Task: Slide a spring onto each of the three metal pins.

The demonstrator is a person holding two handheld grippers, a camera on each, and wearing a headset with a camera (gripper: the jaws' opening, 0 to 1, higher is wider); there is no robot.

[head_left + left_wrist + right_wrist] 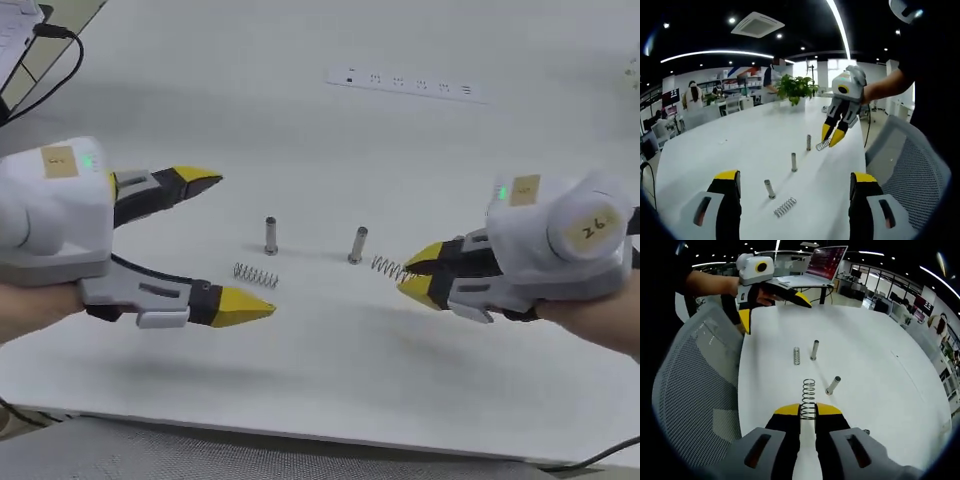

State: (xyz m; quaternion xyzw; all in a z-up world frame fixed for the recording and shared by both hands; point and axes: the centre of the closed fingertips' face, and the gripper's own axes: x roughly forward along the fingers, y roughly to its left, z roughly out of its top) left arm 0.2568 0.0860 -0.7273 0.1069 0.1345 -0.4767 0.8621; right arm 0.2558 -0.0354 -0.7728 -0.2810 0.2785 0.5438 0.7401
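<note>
Item one: my right gripper (415,272), jaws pinched on a spring (388,267) whose free end sits just beside a pin (357,245). Item two: my left gripper (246,245), jaws wide, holding nothing. Item three: a loose spring (256,275) flat on the table (330,370), left of that pin, near the left gripper's lower tip. Item four: a second pin (270,235), also left of that pin.

loose spring (256,275) before left pin (271,235), right pin (358,244) beside
</note>
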